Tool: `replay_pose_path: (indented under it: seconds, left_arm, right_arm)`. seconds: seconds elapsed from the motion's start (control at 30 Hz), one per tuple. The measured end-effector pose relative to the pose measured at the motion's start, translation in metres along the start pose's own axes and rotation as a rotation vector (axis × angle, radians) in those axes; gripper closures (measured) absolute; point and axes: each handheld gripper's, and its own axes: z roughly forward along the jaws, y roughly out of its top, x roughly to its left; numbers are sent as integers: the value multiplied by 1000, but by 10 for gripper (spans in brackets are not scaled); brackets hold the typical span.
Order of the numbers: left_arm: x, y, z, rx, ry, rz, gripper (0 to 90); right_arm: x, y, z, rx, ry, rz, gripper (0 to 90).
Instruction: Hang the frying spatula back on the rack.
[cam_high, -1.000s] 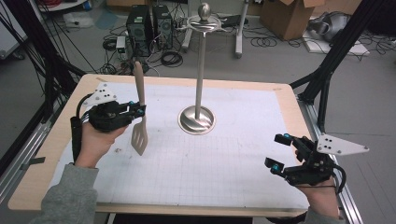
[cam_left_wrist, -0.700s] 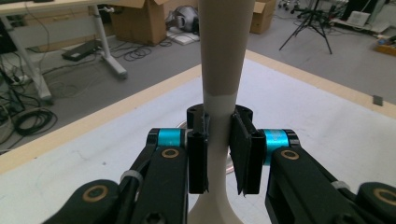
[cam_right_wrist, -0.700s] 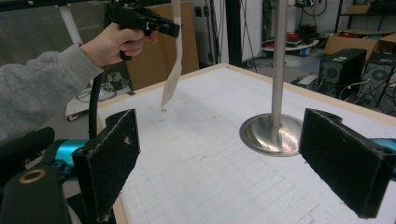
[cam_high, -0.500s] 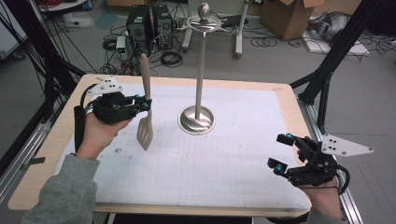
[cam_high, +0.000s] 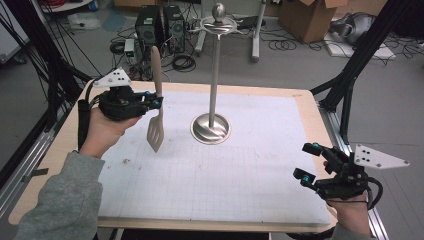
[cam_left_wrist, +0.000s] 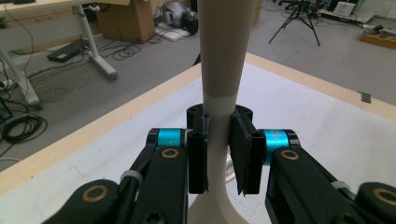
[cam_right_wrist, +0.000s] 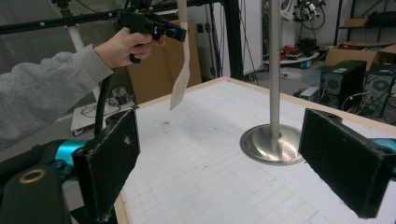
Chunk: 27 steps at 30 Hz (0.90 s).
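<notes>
Spatula (cam_high: 155, 107): pale beige, slotted blade down, handle up, held above the table's (cam_high: 280, 95) left side.
Left gripper (cam_high: 157, 102): jaws clamped on the spatula's neck.
Right gripper (cam_high: 310, 162): jaws wide apart, empty.
Stand (cam_high: 212, 127): metal, mid-table.

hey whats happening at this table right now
A person holds a gripper in each hand. The left gripper is shut on a slotted spatula, holding it upright in the air, blade down, beside a metal stand. The right gripper is open and holds nothing, near the table's right edge.
</notes>
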Motion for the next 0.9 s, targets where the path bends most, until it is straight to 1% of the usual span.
replay_pose_path:
  seconds: [0.03, 0.07, 0.17, 0.27, 0.43, 0.6, 0.67, 0.8, 0.87, 0.9]
  left_arm:
    - [1, 1, 0, 5, -1, 7, 772]
    - [1, 2, 1, 4, 0, 4, 773]
    - [4, 5, 2, 2, -10, -6, 773]
    - [7, 9, 3, 15, -10, -1, 772]
    - [12, 15, 1, 3, -26, -2, 772]
    - [8, 20, 5, 27, -23, 25, 772]
    - [8, 21, 7, 21, -31, 23, 772]
    - [6, 20, 14, 37, -33, 30, 772]
    - [6, 20, 17, 34, -37, 28, 772]
    - [6, 20, 18, 33, -40, 26, 772]
  right_arm:
    - [1, 0, 0, 3, 0, 7, 114]
    - [0, 0, 1, 0, 4, -1, 114]
    - [0, 0, 2, 4, 6, 1, 114]
    - [-1, 0, 2, 2, 11, 0, 114]
    - [-1, 0, 1, 0, 14, 4, 114]
    - [-1, 1, 0, -7, 9, 3, 114]
    - [0, 1, 0, -7, 11, 5, 114]
    - [0, 1, 1, -3, 11, 2, 114]
    - [0, 1, 2, 6, 14, 5, 114]
    - [0, 1, 3, 1, 12, 0, 114]
